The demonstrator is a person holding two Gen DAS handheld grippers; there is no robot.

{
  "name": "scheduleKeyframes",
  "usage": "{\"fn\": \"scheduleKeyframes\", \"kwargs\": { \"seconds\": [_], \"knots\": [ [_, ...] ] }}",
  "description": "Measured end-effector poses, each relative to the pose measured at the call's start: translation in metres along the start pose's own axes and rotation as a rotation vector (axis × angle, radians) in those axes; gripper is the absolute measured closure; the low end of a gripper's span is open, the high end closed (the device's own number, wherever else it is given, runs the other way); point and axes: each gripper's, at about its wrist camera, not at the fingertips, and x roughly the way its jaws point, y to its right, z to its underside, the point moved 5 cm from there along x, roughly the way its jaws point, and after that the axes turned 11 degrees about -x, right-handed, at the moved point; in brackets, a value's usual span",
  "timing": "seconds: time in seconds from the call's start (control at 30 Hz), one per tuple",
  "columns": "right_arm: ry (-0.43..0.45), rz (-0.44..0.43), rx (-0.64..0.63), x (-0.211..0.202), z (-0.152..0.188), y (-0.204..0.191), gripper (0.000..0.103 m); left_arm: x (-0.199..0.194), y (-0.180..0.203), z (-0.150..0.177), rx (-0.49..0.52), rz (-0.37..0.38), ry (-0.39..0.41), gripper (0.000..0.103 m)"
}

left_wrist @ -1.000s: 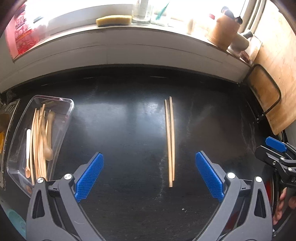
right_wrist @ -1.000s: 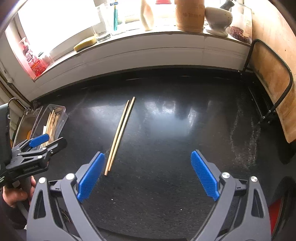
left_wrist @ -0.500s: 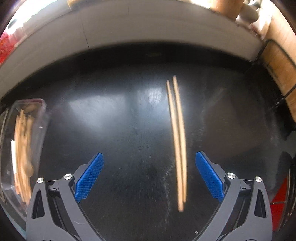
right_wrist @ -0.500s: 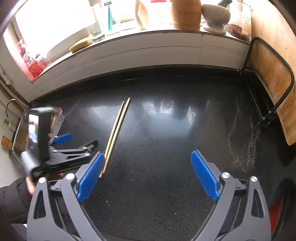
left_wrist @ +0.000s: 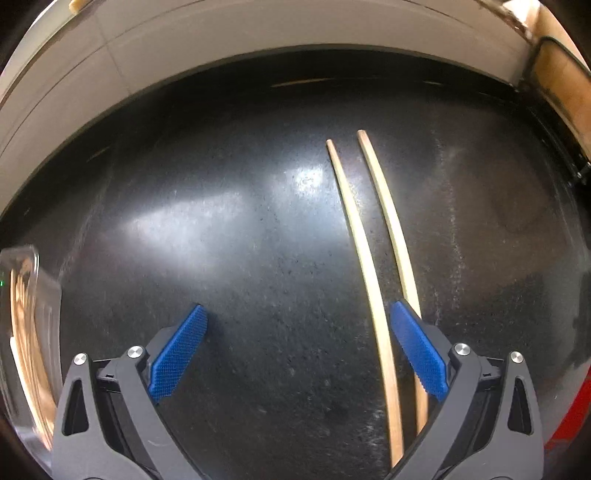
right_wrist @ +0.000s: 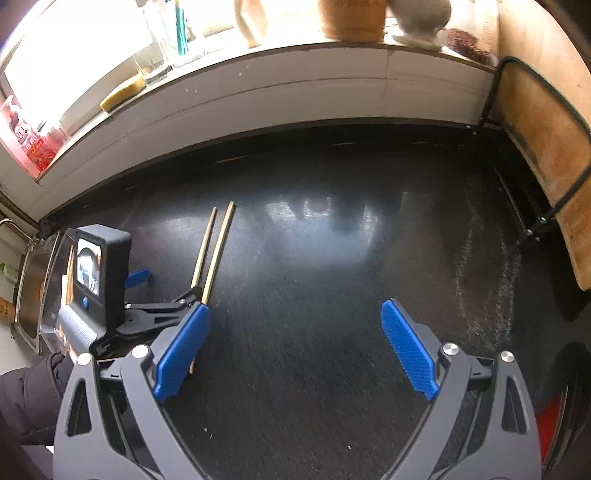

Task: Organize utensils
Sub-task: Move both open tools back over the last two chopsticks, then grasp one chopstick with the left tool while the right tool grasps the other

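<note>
Two wooden chopsticks (left_wrist: 369,266) lie side by side on the black counter. My left gripper (left_wrist: 298,306) is open and low over their near half. One chopstick lies just inside its right finger (left_wrist: 417,350); the other runs under that finger. In the right wrist view the left gripper (right_wrist: 171,282) stands across the chopsticks (right_wrist: 216,247), held by a hand in a dark sleeve (right_wrist: 33,384). My right gripper (right_wrist: 295,306) hangs open over bare counter to their right, holding nothing. A clear tray (left_wrist: 40,291) with several wooden utensils sits at the far left.
A white-tiled ledge (right_wrist: 295,85) runs along the back, with a yellow sponge (right_wrist: 123,92), glasses and a wooden jar (right_wrist: 351,18) on the sill above. A wooden board in a black wire rack (right_wrist: 535,122) stands at the right. A metal sink (right_wrist: 29,291) lies beyond the tray.
My left gripper has moved forward, down and right until it straddles the chopsticks' near half; the tray slid to the view's left edge. My right gripper barely shifted. Both stayed open.
</note>
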Motion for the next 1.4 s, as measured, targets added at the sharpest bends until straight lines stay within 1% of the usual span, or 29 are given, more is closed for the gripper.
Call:
{"fn": "scheduleKeyframes", "kwargs": {
  "seconds": [0.1,0.23,0.33,0.47,0.57,0.63,0.67,0.7,0.73,0.77,0.8,0.83,0.87,0.9,0.93,0.97,1.03,1.1,1.13,1.23,1.3,1.4],
  "knots": [
    [-0.035,-0.005,-0.042,0.025,-0.008,-0.015,0.012,-0.003,-0.014,0.004,0.006,0.006,0.012,0.006],
    [-0.088,-0.030,-0.117,0.072,-0.021,-0.043,0.012,-0.010,-0.040,0.015,-0.007,0.007,0.033,0.006],
    [-0.118,-0.038,-0.163,0.112,-0.033,-0.067,0.012,-0.015,-0.052,0.023,-0.003,0.010,0.045,0.006],
    [-0.140,-0.007,-0.238,0.142,-0.037,-0.089,0.012,-0.018,-0.058,0.024,0.011,0.019,0.059,0.006],
    [-0.160,0.032,-0.298,0.157,-0.030,-0.094,0.012,-0.017,-0.056,0.021,0.031,0.029,0.074,0.006],
    [-0.163,0.012,-0.294,0.161,-0.027,-0.093,0.012,-0.019,-0.053,0.023,0.037,0.034,0.084,0.006],
    [-0.163,-0.005,-0.287,0.161,-0.026,-0.091,0.013,-0.019,-0.052,0.024,0.036,0.035,0.088,0.006],
    [-0.162,-0.008,-0.294,0.160,-0.025,-0.090,0.018,-0.019,-0.051,0.024,0.033,0.034,0.092,0.006],
    [-0.160,-0.016,-0.301,0.157,-0.023,-0.088,0.026,-0.019,-0.048,0.024,0.033,0.035,0.095,0.007],
    [-0.157,-0.020,-0.306,0.153,-0.022,-0.086,0.031,-0.018,-0.045,0.024,0.033,0.036,0.096,0.008],
    [-0.150,-0.023,-0.315,0.150,-0.021,-0.086,0.043,-0.018,-0.040,0.023,0.036,0.040,0.099,0.014],
    [-0.143,-0.025,-0.319,0.147,-0.018,-0.086,0.060,-0.020,-0.037,0.024,0.044,0.046,0.104,0.027],
    [-0.137,-0.029,-0.324,0.144,-0.016,-0.087,0.071,-0.023,-0.031,0.023,0.057,0.052,0.111,0.036],
    [-0.136,-0.034,-0.327,0.142,-0.014,-0.087,0.086,-0.023,-0.027,0.022,0.062,0.055,0.111,0.053],
    [-0.142,-0.041,-0.333,0.141,-0.013,-0.089,0.090,-0.024,-0.022,0.022,0.067,0.060,0.105,0.064],
    [-0.145,-0.049,-0.336,0.140,-0.011,-0.090,0.095,-0.025,-0.017,0.021,0.071,0.069,0.096,0.072],
    [-0.153,-0.079,-0.332,0.137,-0.009,-0.089,0.095,-0.025,-0.010,0.019,0.059,0.102,0.065,0.097],
    [-0.158,-0.096,-0.343,0.136,-0.006,-0.089,0.095,-0.024,-0.004,0.017,0.035,0.119,0.041,0.097],
    [-0.162,-0.105,-0.329,0.135,-0.004,-0.087,0.095,-0.023,-0.001,0.016,0.027,0.121,0.035,0.097],
    [-0.143,-0.107,-0.316,0.120,-0.003,-0.087,0.095,-0.027,0.002,0.016,0.009,0.097,0.024,0.097],
    [-0.111,-0.117,-0.306,0.102,-0.004,-0.082,0.095,-0.040,0.000,0.016,-0.005,0.086,0.040,0.097],
    [-0.075,-0.133,-0.281,0.077,-0.004,-0.073,0.095,-0.063,-0.005,0.012,-0.043,0.074,0.041,0.097]
  ]
}}
